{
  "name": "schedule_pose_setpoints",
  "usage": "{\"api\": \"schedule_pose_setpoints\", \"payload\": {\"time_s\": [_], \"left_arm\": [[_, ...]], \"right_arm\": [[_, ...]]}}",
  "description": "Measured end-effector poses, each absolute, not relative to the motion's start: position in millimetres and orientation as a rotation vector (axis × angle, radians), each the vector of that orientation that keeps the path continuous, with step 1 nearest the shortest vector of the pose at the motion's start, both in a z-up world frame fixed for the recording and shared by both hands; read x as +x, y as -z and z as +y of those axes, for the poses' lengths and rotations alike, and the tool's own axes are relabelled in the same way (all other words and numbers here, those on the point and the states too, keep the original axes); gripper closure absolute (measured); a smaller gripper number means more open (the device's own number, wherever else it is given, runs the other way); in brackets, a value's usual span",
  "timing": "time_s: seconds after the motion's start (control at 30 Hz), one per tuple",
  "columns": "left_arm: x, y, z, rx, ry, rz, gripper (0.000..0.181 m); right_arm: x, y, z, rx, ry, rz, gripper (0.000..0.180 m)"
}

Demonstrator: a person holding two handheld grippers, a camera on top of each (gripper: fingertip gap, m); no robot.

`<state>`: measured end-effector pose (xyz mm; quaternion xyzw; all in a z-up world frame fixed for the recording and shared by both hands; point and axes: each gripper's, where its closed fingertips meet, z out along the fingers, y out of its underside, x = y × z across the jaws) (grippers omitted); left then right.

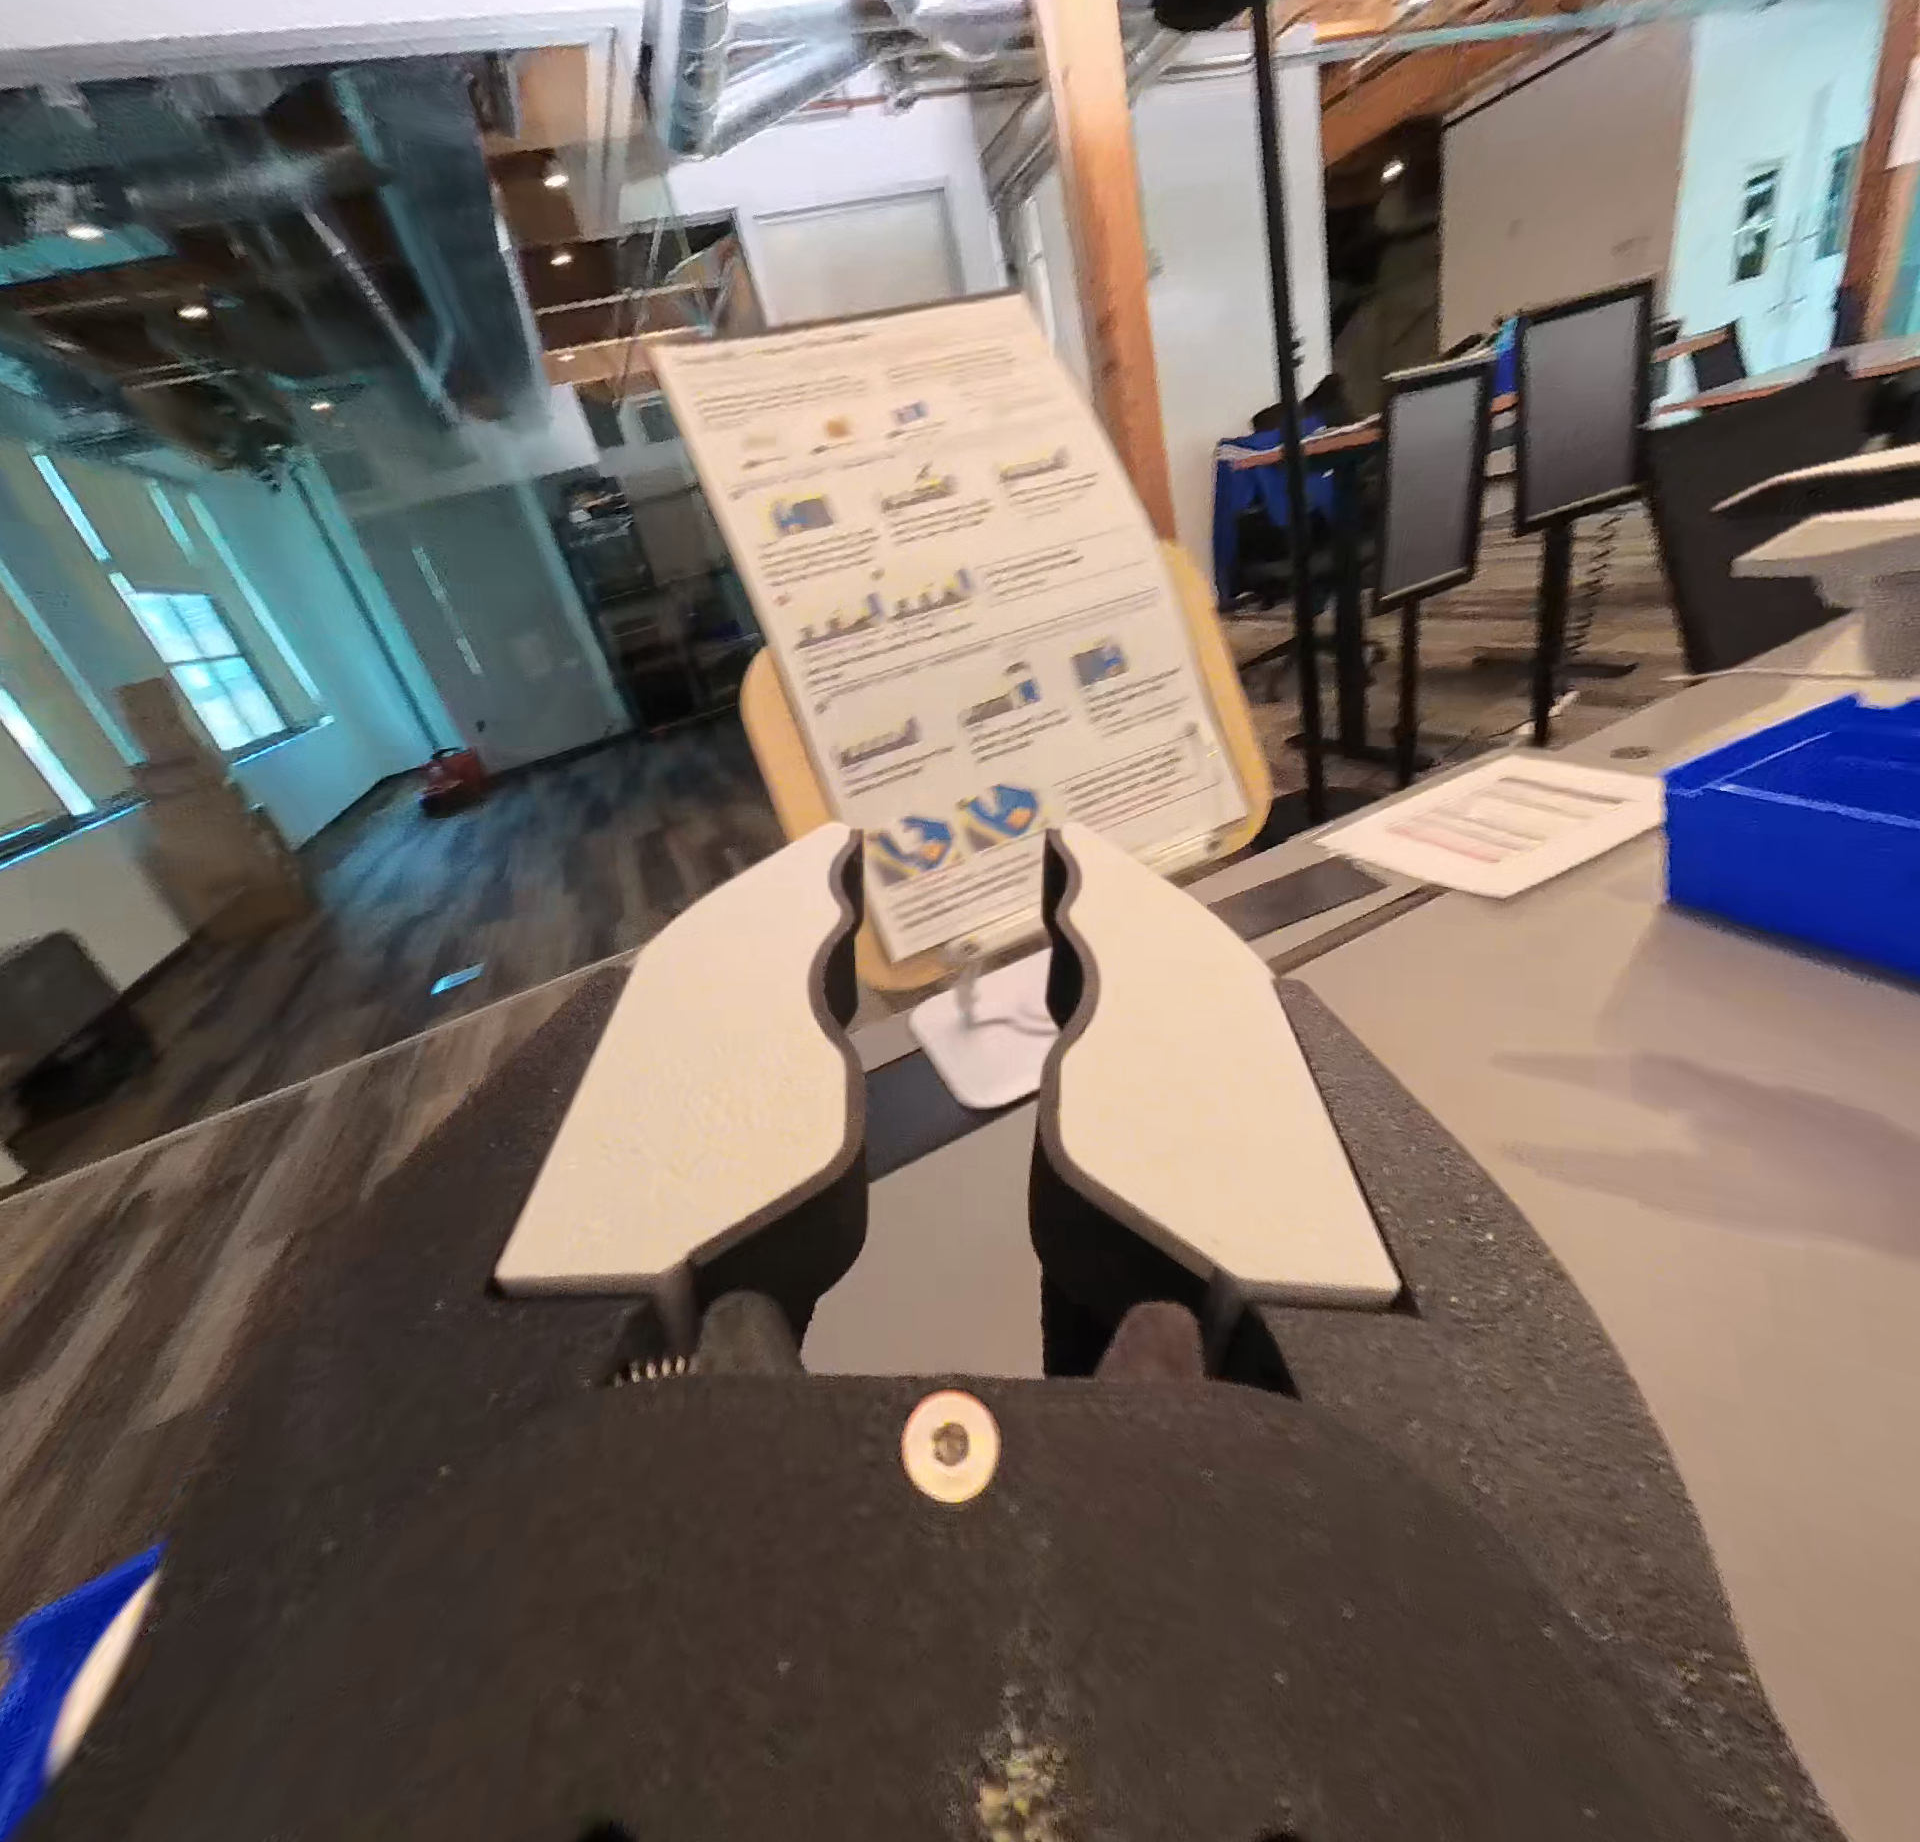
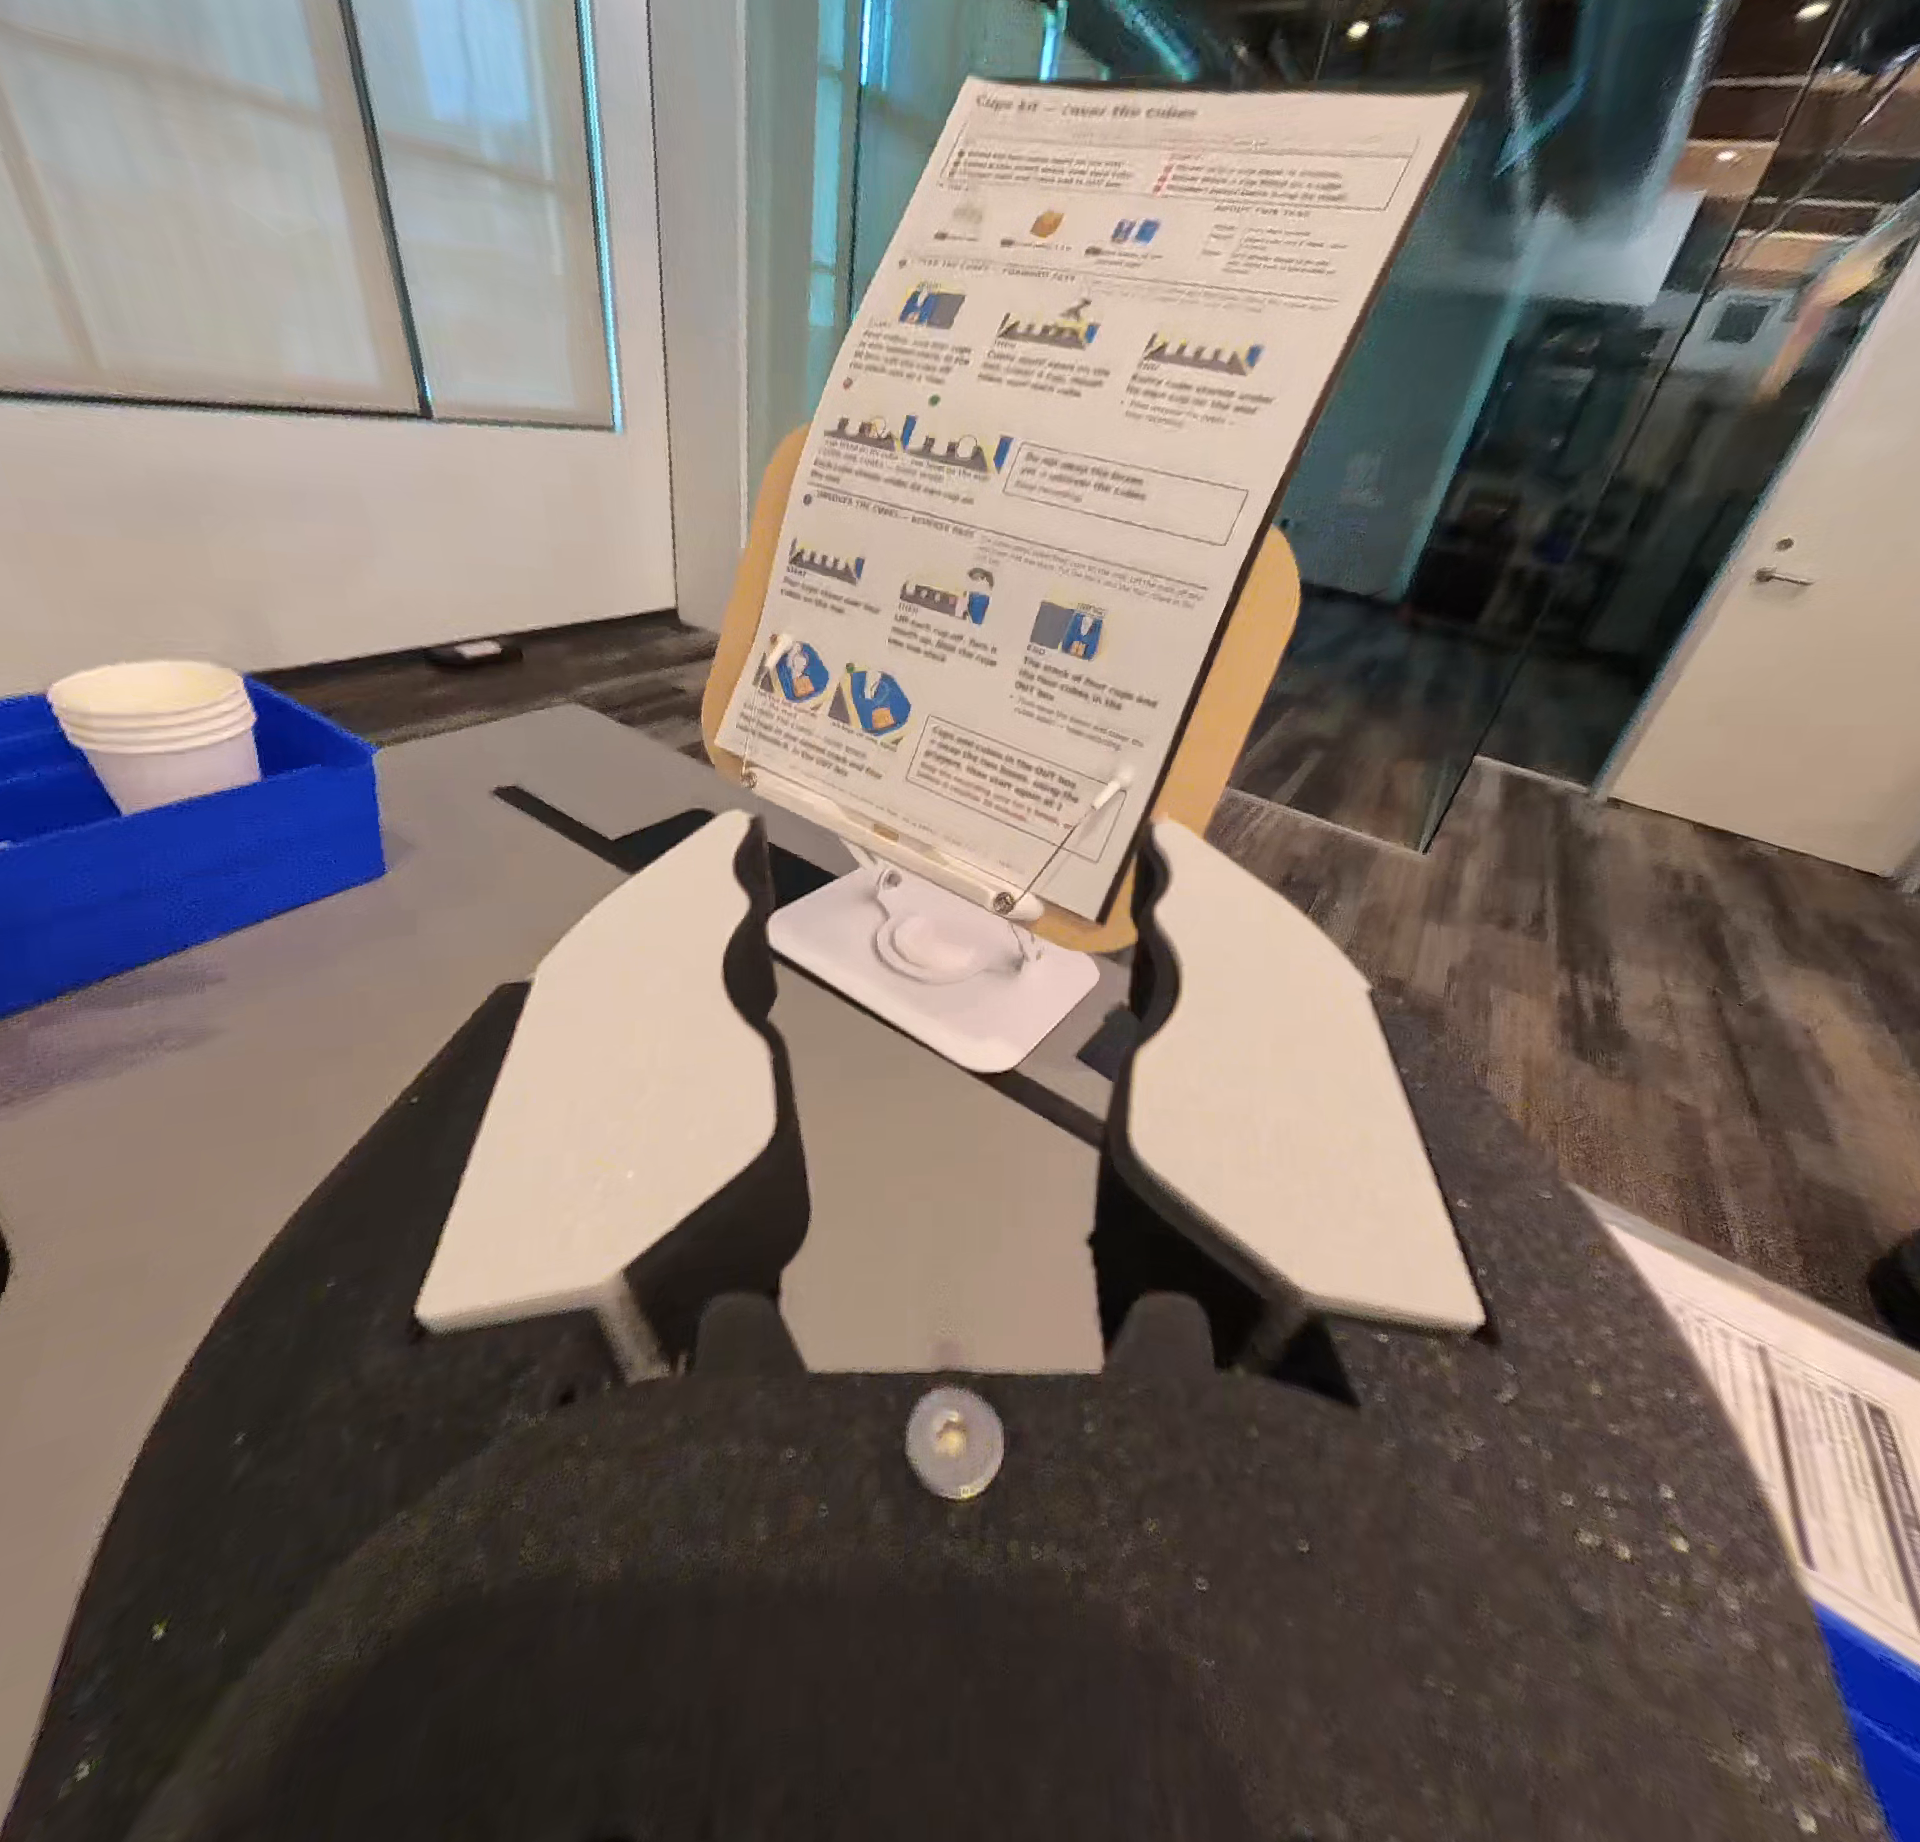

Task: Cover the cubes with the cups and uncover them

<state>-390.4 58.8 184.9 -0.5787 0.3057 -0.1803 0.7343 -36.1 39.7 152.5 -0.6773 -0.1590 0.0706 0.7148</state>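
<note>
A stack of white paper cups (image 2: pixel 161 732) stands mouth up in a blue bin (image 2: pixel 208 857) at the left of the right wrist view. No cubes show in either view. My right gripper (image 2: pixel 951 847) is open and empty, held above the grey table (image 2: pixel 260 1065) and pointing at an instruction sheet on a stand (image 2: pixel 1049 504). My left gripper (image 1: pixel 954 847) is open by a narrower gap and empty, pointing at the same sheet (image 1: pixel 956 587) from the other side.
A blue bin (image 1: pixel 1808 826) sits at the right of the left wrist view, beside a printed paper (image 1: pixel 1496 821). Another printed paper (image 2: pixel 1808 1429) lies on a blue bin's edge (image 2: pixel 1881 1730) at the lower right of the right wrist view. The table's far edge runs behind the stand.
</note>
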Motion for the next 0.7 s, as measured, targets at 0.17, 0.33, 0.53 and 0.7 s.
{"api": "schedule_pose_setpoints", "payload": {"time_s": [0.17,0.33,0.53,0.7], "left_arm": [[-329,-190,46,-1.275,0.516,0.775,0.149],[-312,-199,52,-1.292,0.496,0.814,0.152],[-291,-180,72,-1.379,0.59,0.794,0.154],[-275,-156,76,-1.441,0.61,0.875,0.154]], "right_arm": [[35,-128,10,-1.705,0.189,-0.318,0.136],[238,-78,-70,-2.075,0.706,-0.037,0.143],[330,35,-124,-2.578,0.141,0.414,0.14],[346,81,-133,-2.753,0.17,0.377,0.126]]}}
